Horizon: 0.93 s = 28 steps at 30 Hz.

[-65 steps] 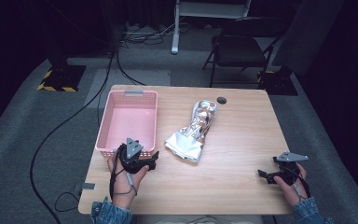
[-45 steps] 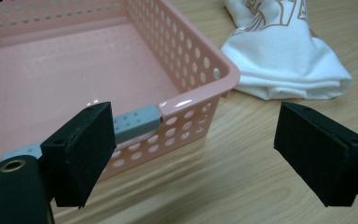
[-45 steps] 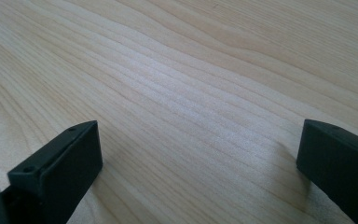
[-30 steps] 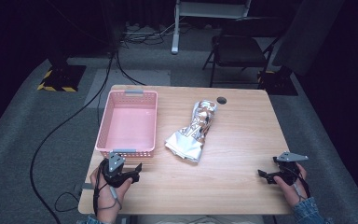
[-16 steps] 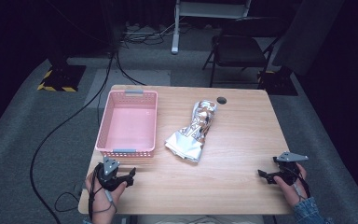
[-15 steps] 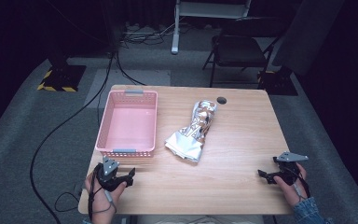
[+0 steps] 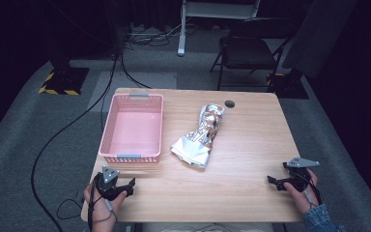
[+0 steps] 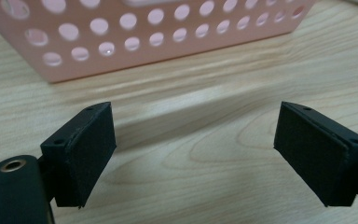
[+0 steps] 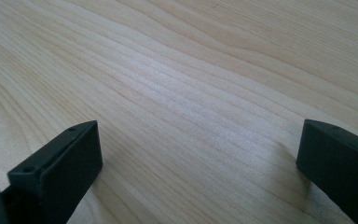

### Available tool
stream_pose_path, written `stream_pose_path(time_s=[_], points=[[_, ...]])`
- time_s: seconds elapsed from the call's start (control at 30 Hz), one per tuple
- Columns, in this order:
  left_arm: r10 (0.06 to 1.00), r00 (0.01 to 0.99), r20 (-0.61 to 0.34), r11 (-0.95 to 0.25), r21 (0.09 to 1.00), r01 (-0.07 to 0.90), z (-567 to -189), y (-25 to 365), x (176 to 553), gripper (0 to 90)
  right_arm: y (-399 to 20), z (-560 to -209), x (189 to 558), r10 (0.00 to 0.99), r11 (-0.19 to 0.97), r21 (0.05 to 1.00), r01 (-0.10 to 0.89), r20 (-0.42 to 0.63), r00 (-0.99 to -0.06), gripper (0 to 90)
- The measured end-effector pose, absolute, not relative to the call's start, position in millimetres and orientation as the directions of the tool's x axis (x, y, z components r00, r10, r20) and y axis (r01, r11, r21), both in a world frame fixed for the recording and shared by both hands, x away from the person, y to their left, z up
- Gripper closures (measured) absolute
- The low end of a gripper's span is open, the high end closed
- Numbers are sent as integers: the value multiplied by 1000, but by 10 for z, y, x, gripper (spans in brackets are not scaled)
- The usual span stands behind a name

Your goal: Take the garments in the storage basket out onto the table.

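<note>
the left gripper [image 7: 125, 186] rests low at the near left corner of the tabletop [image 7: 232, 193], held in a hand [image 7: 101, 198], with its fingers [image 8: 81, 151] released and wide apart, nothing between them. in the left gripper view the perforated near wall of the pink basket [image 8: 135, 37] stands just beyond the fingers, apart from them. the right gripper [image 7: 274, 181] rests at the near right edge, also with its fingers [image 9: 58, 163] spread and empty over bare wood. the pink basket [image 7: 134, 128] sits on the left half of the tabletop and appears empty. the crumpled silver foil bag [image 7: 200, 137] lies at the centre, just right of the basket, with its narrow end pointing to the far side toward a small dark cap [image 7: 229, 103]. both grippers are well apart from the bag. judged step: rest position, no grasp begun. the likely next move is a reach forward to the bag; this calls for lifting a gripper clear of the tabletop, aligning the open fingers across a raised fold of foil, then closing gently, as the thin material will crush and slip.
</note>
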<state>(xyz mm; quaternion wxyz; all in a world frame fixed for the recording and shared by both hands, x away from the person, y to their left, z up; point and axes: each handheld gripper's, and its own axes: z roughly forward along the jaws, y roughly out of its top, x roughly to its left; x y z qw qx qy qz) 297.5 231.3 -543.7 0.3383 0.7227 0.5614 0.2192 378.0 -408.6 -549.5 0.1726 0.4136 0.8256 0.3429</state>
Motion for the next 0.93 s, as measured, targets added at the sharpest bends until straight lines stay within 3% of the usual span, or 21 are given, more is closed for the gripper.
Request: stream_pose_path(time_s=[0.37, 0.63, 0.93], points=[[964, 259, -54, -146, 707, 692, -5494, 2345, 2967, 117, -4086, -5495, 3780, 801, 423, 709, 564, -1, -598, 0], [972, 235, -16, -161, 682, 714, -5514, 2344, 2996, 2, -4086, -5495, 3780, 801, 423, 709, 564, -2, -598, 0], [972, 235, -17, -161, 682, 713, -5514, 2344, 2997, 0, -4086, -5495, 3780, 801, 423, 709, 564, -2, -598, 0]])
